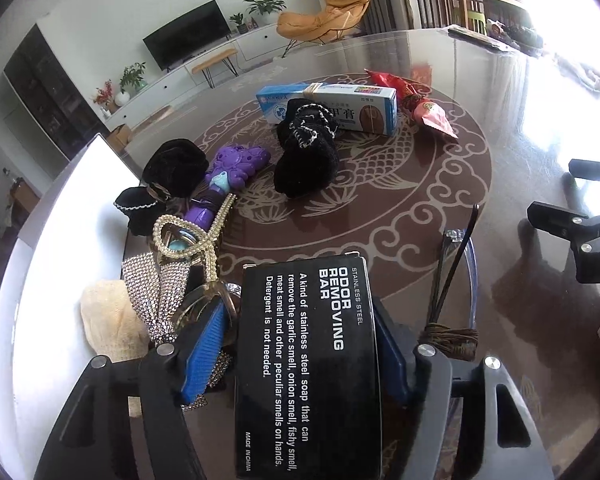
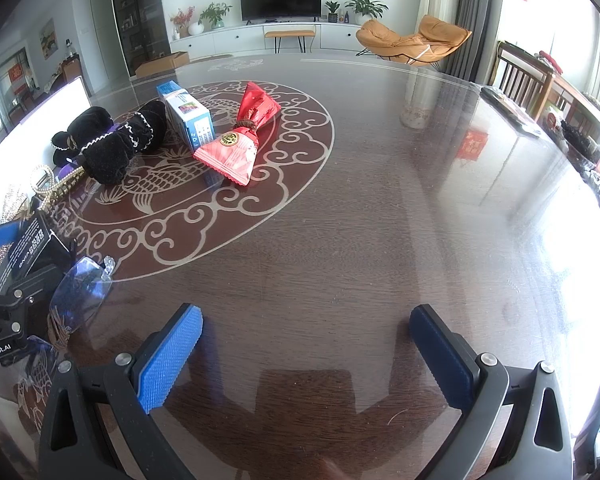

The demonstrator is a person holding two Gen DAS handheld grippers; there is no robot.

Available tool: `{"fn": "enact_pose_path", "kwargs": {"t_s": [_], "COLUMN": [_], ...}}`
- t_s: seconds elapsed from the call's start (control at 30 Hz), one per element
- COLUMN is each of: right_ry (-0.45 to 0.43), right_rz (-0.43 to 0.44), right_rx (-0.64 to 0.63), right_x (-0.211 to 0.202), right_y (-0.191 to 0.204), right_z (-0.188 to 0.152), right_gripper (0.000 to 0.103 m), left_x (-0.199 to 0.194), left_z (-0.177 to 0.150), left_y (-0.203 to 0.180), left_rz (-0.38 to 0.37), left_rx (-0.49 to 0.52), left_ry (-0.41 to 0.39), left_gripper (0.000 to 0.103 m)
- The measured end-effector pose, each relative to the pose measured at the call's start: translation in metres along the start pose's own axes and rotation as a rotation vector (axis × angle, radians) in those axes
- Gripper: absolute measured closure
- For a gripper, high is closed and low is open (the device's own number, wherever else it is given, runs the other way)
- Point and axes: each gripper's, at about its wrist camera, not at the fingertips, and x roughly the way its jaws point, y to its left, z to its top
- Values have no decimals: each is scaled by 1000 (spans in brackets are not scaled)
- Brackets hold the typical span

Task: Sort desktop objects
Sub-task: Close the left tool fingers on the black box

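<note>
My left gripper [image 1: 300, 308] is shut on a black box [image 1: 308, 360] printed "Odor Removing Bar", which sits between its blue pads [image 1: 204, 352]. The same box [image 2: 28, 248] shows at the left edge of the right wrist view. Beyond it lie a black velvet scrunchie [image 1: 306, 160], a blue-and-white carton [image 1: 332, 106] and a red foil packet [image 1: 420, 104]. To the left, a purple toy [image 1: 236, 168], a pearl hair clip [image 1: 196, 236] and a rhinestone bow [image 1: 148, 288] are heaped. My right gripper [image 2: 306, 316] stands open over bare table, with nothing between its fingers.
Clear glasses [image 2: 80, 296] and a brown hair tie [image 1: 452, 340] lie just right of the left gripper. A white board [image 1: 80, 208] borders the pile at the left. The dark patterned table [image 2: 380, 220] stretches right toward clutter at its far edge [image 2: 572, 136].
</note>
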Motion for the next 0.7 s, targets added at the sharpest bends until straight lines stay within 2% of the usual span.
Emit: {"fn": "enact_pose_path", "kwargs": {"t_s": [0.33, 0.57, 0.7], "right_ry": [0, 0, 0], "right_rz": [1, 1, 1], "right_rx": [0, 0, 0], "right_x": [0, 0, 0], "right_y": [0, 0, 0], "right_z": [0, 0, 0], "right_gripper": [0, 0, 0], "left_x": [-22, -22, -21], "left_z": [-34, -36, -35], "left_y": [13, 10, 12], "left_rz": [34, 45, 18], "left_rx": [-158, -166, -169], "left_ry": [14, 27, 29], "left_gripper": [36, 35, 31]}}
